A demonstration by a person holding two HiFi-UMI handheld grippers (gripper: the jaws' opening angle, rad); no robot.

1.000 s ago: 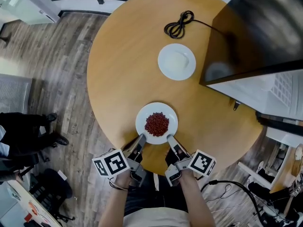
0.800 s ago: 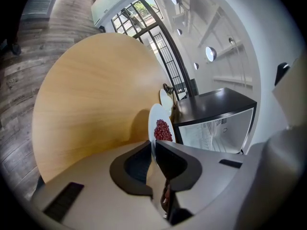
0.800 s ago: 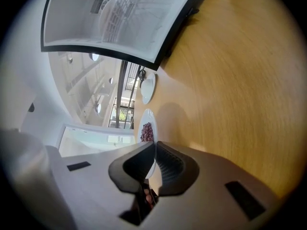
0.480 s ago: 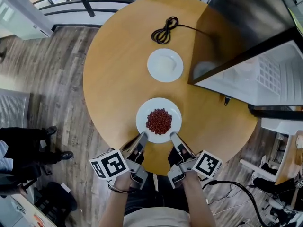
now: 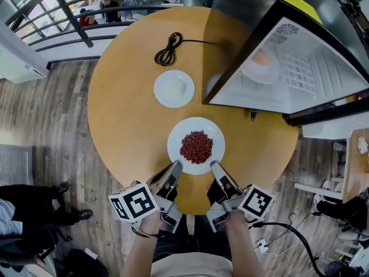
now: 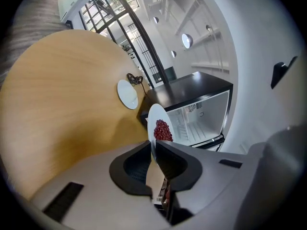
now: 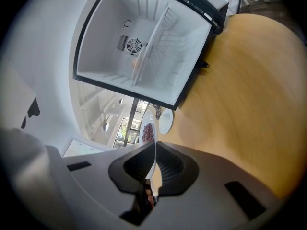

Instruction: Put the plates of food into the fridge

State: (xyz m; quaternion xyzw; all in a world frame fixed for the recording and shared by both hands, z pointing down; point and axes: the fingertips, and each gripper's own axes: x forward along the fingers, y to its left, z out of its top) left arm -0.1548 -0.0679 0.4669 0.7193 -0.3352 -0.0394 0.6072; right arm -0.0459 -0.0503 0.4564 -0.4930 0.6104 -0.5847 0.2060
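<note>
— Tongs holding what?
— Left tongs (image 5: 174,167) and right tongs (image 5: 214,167) both pinch the near rim of the bean plate (image 5: 196,145), over the tabletop (image 5: 127,114).
— Fridge (image 5: 323,68)?
— Open, ahead to my right; my right tongs sit nearer.

White plate (image 5: 196,126), dark red beans (image 5: 196,147)

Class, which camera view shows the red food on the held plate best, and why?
The head view: it looks down on the whole red food heap. Both gripper views see its plate nearly edge-on, so the food is a small sliver.
</note>
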